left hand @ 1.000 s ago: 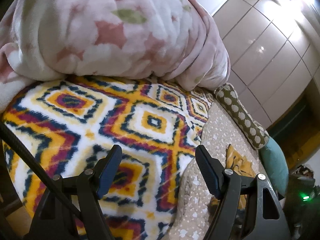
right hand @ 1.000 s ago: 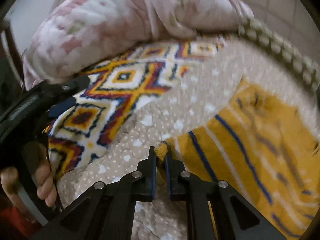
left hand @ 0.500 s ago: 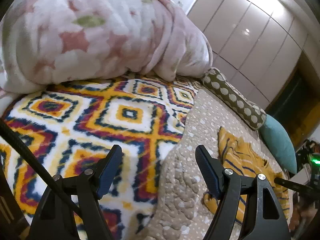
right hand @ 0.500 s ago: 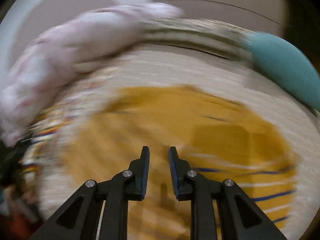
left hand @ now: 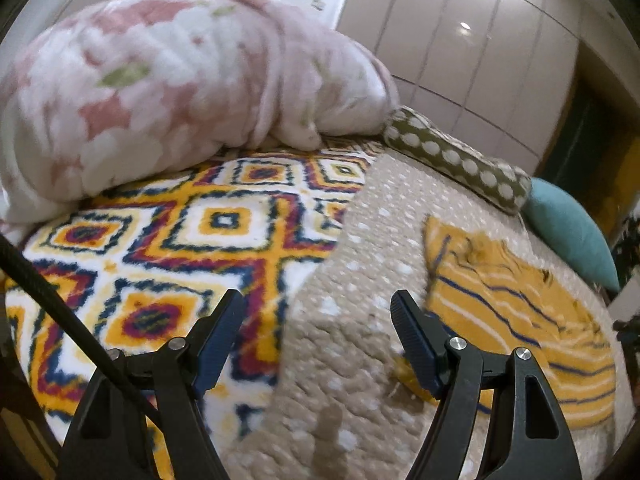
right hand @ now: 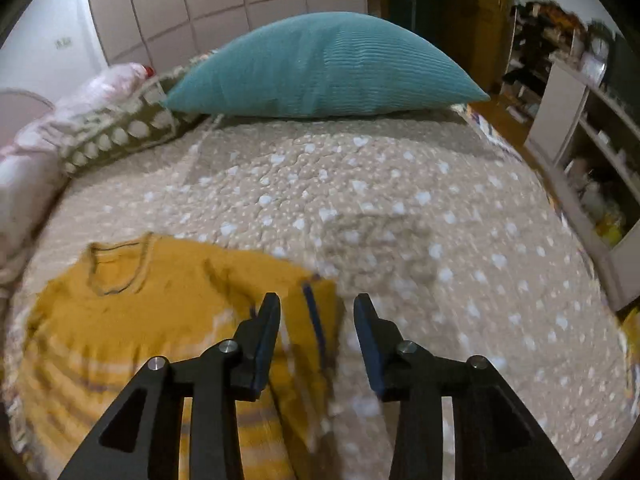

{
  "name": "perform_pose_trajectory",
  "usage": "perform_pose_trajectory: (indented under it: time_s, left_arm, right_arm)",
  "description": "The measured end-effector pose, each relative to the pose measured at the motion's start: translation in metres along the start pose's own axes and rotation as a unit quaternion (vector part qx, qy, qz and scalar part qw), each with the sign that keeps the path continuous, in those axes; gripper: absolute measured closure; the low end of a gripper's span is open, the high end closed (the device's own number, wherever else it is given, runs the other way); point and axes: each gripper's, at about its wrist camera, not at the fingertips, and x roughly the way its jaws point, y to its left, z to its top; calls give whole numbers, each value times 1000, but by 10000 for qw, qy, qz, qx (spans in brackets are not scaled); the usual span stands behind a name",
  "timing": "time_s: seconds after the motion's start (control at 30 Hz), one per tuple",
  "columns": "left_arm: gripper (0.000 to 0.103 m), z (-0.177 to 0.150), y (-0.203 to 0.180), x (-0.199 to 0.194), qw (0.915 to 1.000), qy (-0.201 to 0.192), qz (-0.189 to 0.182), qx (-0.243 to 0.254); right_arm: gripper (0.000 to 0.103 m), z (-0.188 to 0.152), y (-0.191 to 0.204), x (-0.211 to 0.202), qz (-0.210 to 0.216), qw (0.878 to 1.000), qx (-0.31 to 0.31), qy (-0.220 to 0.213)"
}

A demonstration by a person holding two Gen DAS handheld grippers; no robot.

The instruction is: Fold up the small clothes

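Observation:
A small mustard-yellow garment with blue and white stripes (right hand: 160, 320) lies spread on the beige dotted bedspread (right hand: 400, 200), its neckline toward the pillows. It also shows in the left wrist view (left hand: 520, 312), to the right of my left gripper. My right gripper (right hand: 316, 320) is open and empty, just above the garment's right edge. My left gripper (left hand: 316, 316) is open and empty, over the seam between the patterned blanket and the bedspread, left of the garment.
A colourful diamond-pattern blanket (left hand: 180, 240) covers the bed's left part. A pink floral duvet (left hand: 160, 80) is heaped behind it. A dotted green bolster (left hand: 460, 160) and a teal pillow (right hand: 320, 68) lie at the head. Shelves (right hand: 592, 160) stand at the right.
My right gripper let go of the garment's corner, opened, and swung to face the pillows. The garment now lies flat. My left gripper's view shifted right, showing more of the garment.

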Motion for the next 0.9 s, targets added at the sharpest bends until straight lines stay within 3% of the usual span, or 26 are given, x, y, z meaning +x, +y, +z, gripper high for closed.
perform_pose_trajectory:
  time_s: [0.1, 0.23, 0.33, 0.4, 0.53, 0.6, 0.63, 0.77, 0.9]
  left_arm:
    - [28, -6, -21, -10, 9994, 89, -186, 263]
    - [28, -19, -65, -19, 9944, 289, -517, 871]
    - [27, -25, -102, -12, 9867, 568, -776, 1309]
    - [27, -27, -121, 1, 9808, 811, -1041, 1433]
    - [27, -30, -133, 33, 9800, 1116, -700, 1489]
    - [27, -35, -129, 48, 9795, 1281, -500, 1469]
    - [27, -38, -126, 53, 9793, 1334, -439, 1456]
    - [24, -40, -115, 59, 9810, 1363, -589, 1245]
    - [20, -45, -120, 57, 9801, 1282, -509, 1426]
  right_arm:
    - [61, -22, -17, -29, 543, 9985, -78, -5]
    - [62, -56, -6, -69, 1169, 9911, -593, -228]
    - [62, -76, 14, -76, 1833, 9792, -859, -151]
    - [62, -89, 26, -66, 2056, 9745, -894, -24]
    - [62, -111, 20, -24, 1826, 9807, -611, 344]
    - [73, -117, 3, -13, 1694, 9841, -415, 330]
    - [78, -121, -11, -14, 1858, 9820, -225, 250]
    - [75, -125, -40, -29, 1983, 9800, 146, 53]
    - [66, -132, -60, -49, 1719, 9845, 275, -208]
